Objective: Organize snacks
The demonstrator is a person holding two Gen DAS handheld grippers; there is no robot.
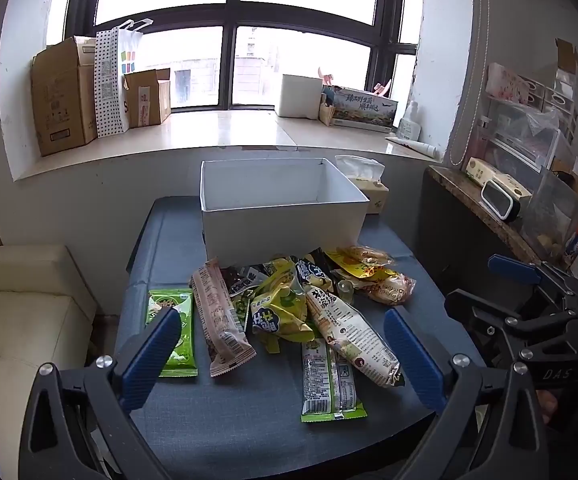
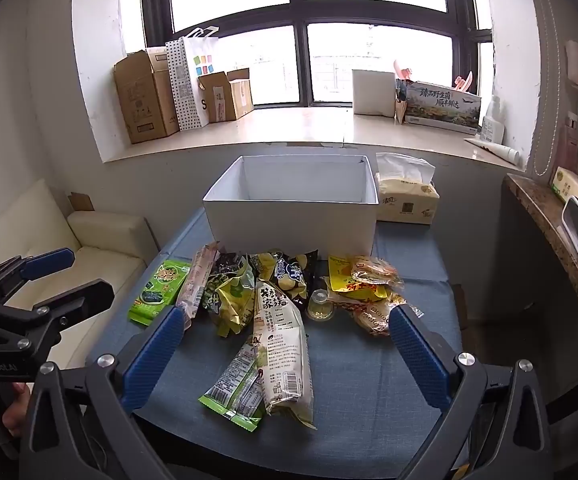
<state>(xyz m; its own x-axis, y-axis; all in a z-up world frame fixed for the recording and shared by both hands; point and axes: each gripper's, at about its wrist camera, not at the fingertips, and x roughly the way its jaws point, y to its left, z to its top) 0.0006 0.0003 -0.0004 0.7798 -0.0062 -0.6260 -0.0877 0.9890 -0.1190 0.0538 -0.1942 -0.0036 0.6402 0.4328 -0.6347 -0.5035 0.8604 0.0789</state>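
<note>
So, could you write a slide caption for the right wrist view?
Open right gripper above snack packets before an empty white box.

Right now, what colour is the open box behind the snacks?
White box, clearest in the right wrist view.

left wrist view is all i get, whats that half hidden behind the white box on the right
Observer: A soft tissue pack. It stands beside the right wall of the white box, with a tissue sticking up from its top.
Operator: anything small in the pile i could knock over
Observer: Yes, a small clear cup with something yellowish inside. It sits on the cloth between the long cream packet and the yellow-orange bags.
</note>
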